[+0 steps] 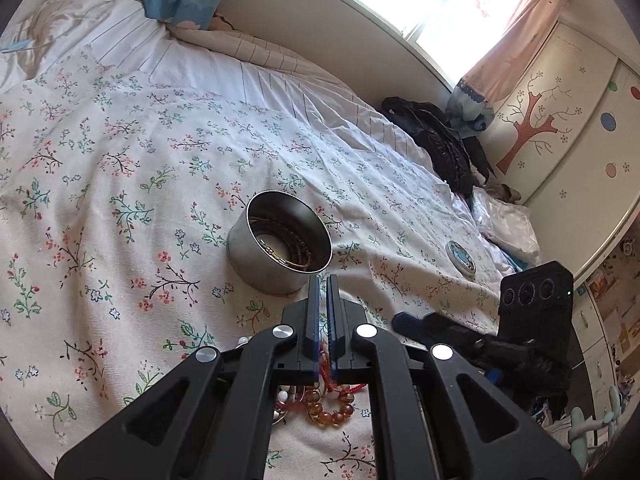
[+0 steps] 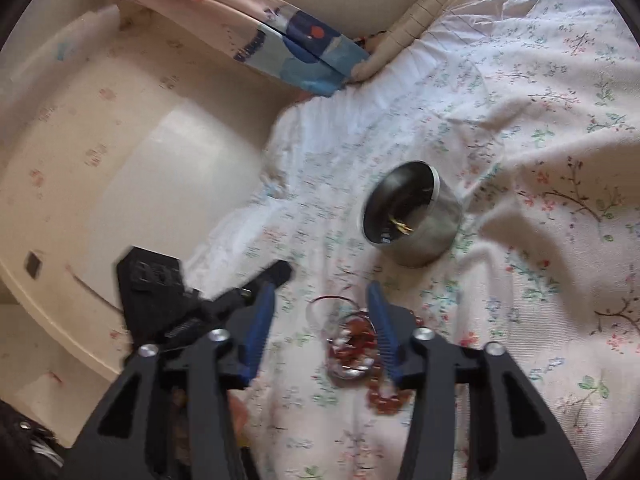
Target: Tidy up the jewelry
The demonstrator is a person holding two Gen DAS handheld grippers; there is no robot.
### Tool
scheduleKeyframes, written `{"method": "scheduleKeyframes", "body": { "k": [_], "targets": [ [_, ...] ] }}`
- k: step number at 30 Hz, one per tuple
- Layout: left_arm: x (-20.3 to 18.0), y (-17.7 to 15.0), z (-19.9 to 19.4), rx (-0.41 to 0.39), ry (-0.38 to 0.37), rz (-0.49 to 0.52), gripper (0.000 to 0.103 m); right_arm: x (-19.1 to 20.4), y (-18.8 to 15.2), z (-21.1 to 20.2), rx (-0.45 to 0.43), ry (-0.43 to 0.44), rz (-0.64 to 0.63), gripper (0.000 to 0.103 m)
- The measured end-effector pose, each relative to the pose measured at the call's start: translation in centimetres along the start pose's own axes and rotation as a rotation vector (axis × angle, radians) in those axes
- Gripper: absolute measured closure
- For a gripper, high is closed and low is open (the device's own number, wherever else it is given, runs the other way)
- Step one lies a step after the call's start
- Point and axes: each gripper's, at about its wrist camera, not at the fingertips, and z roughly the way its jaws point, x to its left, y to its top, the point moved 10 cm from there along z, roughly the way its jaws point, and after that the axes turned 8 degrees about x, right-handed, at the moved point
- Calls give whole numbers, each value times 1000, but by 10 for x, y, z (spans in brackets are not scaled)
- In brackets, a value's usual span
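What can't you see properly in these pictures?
- Left wrist view: the bead pile is mostly hidden behind the shut left tongs.
- Right wrist view: motion blur smears the beads between the open right tongs, so separate pieces cannot be counted.
- Both views: the tin's wall hides part of the jewelry inside.
- Left wrist view: the round lid is too small to read.

A floral bedspread (image 1: 120,152) carries a metal tin (image 1: 280,244), beaded bracelets (image 2: 356,344), and a round lid (image 1: 461,257).
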Motion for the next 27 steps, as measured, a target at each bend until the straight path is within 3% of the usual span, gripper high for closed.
{"method": "scheduleKeyframes", "body": {
  "k": [6,8,12,20,27],
  "targets": [
    [2,-1,2,10,20,4,100,-34,-12,40,132,-244,-18,49],
    [4,-5,8,43,33,12,100,-36,-13,39,128,-236,-10,49],
    [13,-18,34,146,130,70,99,-45,-15,37,136,-285,-15,49],
    [9,-44,79,287,291,312,99,-53,-22,30,150,-347,-32,49],
    [7,-42,71,256,337,362,103,-51,-24,37,169,-390,-72,49]
  ]
}}
